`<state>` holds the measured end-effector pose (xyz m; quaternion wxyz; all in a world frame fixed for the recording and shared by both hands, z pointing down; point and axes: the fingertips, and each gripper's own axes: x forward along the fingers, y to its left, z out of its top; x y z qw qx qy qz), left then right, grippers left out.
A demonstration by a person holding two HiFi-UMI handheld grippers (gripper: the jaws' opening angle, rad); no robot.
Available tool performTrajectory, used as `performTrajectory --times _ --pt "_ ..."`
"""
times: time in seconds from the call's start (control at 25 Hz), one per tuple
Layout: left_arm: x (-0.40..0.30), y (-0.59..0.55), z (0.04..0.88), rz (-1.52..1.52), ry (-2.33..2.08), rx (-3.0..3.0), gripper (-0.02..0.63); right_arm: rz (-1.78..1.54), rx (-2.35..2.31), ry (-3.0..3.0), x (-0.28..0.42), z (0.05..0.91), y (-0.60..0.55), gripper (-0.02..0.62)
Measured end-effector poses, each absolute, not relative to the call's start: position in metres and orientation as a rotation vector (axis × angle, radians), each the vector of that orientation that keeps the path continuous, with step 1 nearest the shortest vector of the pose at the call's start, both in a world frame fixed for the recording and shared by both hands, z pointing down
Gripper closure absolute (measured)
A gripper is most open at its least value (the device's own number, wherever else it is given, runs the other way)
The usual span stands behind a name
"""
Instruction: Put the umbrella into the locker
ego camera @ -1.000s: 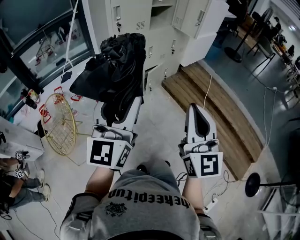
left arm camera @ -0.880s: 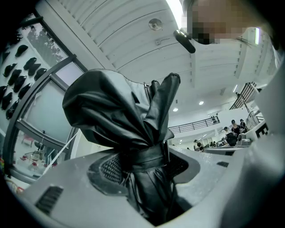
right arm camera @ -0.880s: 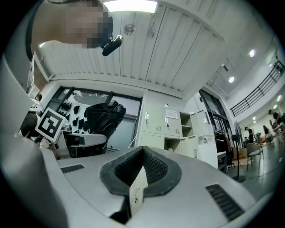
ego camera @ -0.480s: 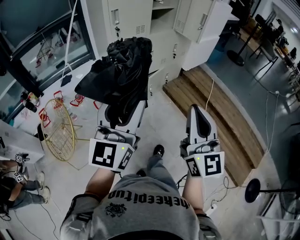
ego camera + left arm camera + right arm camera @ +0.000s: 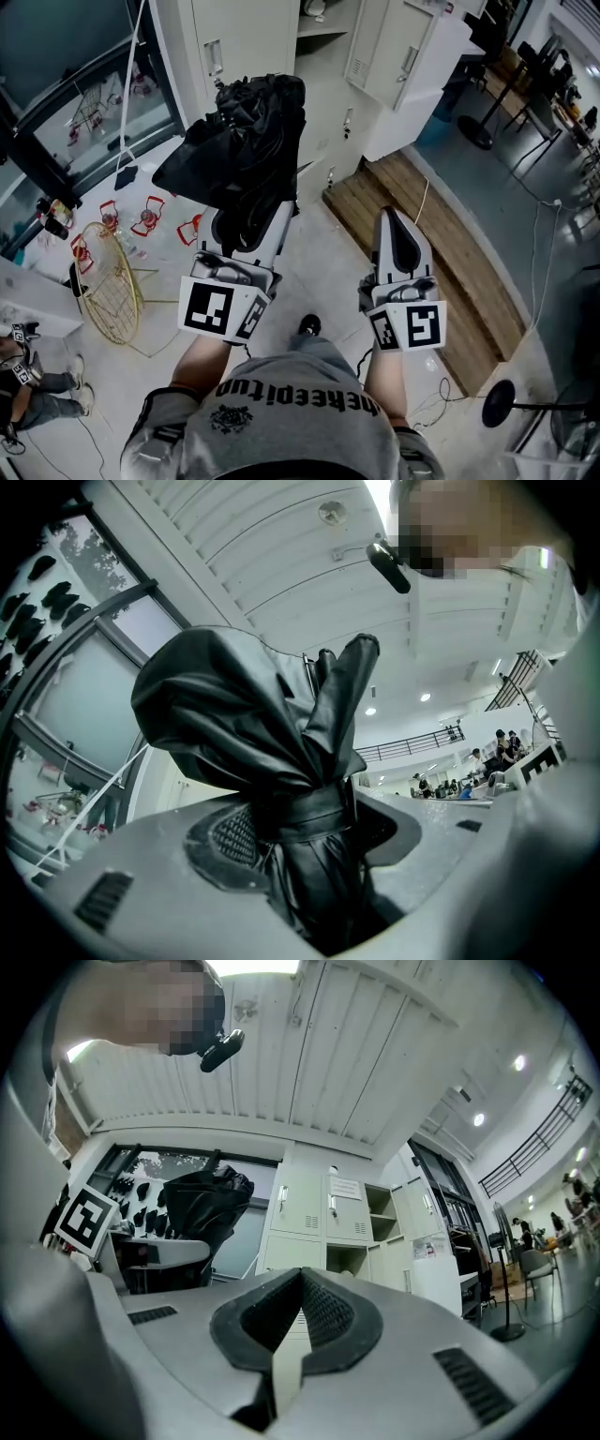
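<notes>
Umbrella [image 5: 239, 141] rides folded and bundled in my left gripper [image 5: 246, 220], fingers clamped on its strapped waist. My right gripper [image 5: 397, 234] has its fingers pressed together on nothing. I should carry the bundle steadily toward the locker [image 5: 328, 84] ahead, minding its open door [image 5: 412, 56] and the wooden step [image 5: 422, 225] at right.
</notes>
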<state>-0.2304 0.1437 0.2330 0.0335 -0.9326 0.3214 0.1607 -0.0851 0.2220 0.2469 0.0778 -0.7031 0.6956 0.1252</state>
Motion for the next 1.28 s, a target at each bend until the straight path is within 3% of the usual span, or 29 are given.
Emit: performTrajectory --times 0.64,1.28 --pt "-0.125 0.062 0.227 0.549 1.053 -2.852 0.357 0.406 -2.043 2.159 0.022 0.242 0.135 0.594" --pt "-0.072 0.027 0.237 0.499 1.087 -2.83 0.357 0.34 -2.02 2.166 0.077 0.263 0.096 0.594"
